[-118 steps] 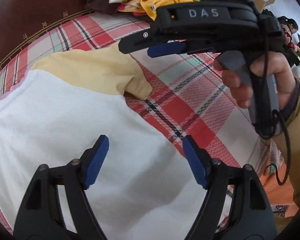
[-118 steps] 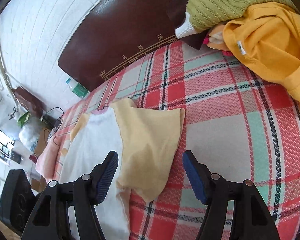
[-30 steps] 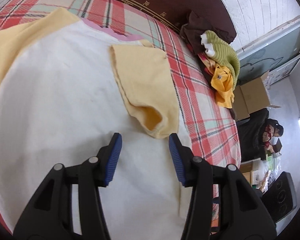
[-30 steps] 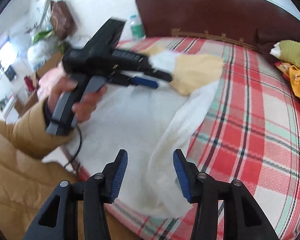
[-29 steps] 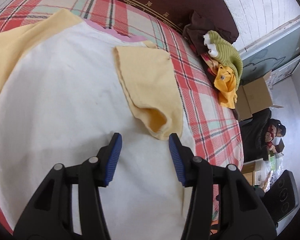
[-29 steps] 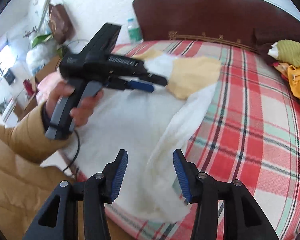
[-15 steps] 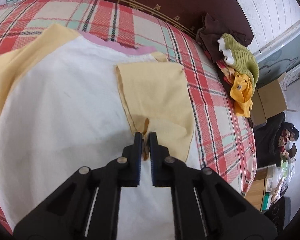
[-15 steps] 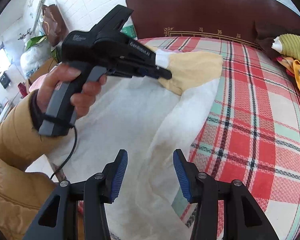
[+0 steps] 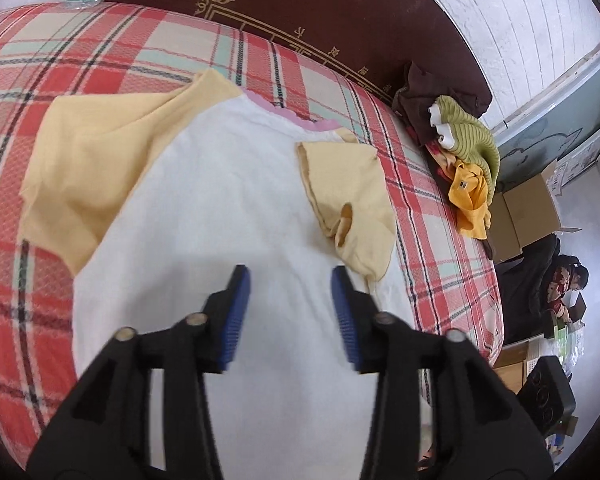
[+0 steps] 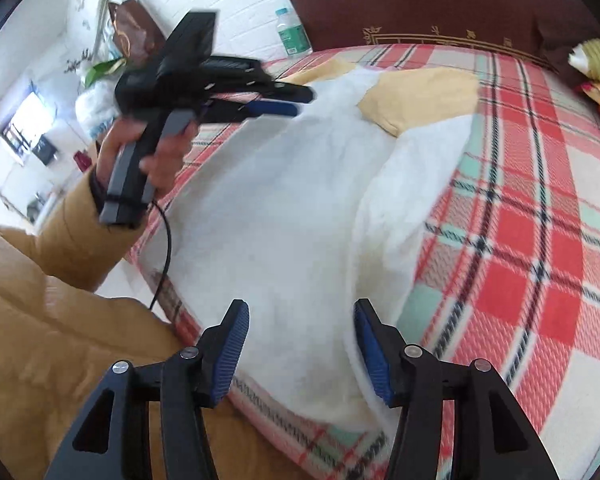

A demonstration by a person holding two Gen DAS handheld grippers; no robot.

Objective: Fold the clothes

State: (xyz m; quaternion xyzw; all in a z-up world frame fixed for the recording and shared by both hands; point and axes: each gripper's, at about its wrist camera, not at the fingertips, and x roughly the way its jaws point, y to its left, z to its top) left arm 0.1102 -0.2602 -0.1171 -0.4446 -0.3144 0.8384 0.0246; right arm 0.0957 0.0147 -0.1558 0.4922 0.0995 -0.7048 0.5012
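A white shirt (image 9: 228, 200) with pale yellow sleeves and a pink collar lies flat on the plaid bed cover (image 9: 100, 40). One yellow sleeve (image 9: 352, 184) is folded in over the body; the other (image 9: 88, 152) lies spread out. My left gripper (image 9: 290, 276) hovers over the white body, just short of the folded sleeve, jaws opening with nothing between them. In the right wrist view it (image 10: 302, 102) hangs above the shirt (image 10: 280, 200), held by a hand. My right gripper (image 10: 300, 308) stands over the shirt's folded side edge near the hem, jaws opening, pads off the cloth.
A heap of clothes (image 9: 464, 148), green knit and orange, sits by the dark headboard (image 9: 340, 12). A bottle (image 10: 292, 34) stands beside the headboard. Off the bed are a cardboard box (image 9: 524, 212) and a seated person (image 9: 568, 284). The person's tan sleeve (image 10: 60, 248) is at the bed's near edge.
The left gripper, shut on the folded sleeve's cuff half a second ago, has let go and drawn back. The sleeve stays on the shirt. The right gripper sank a little and widened.
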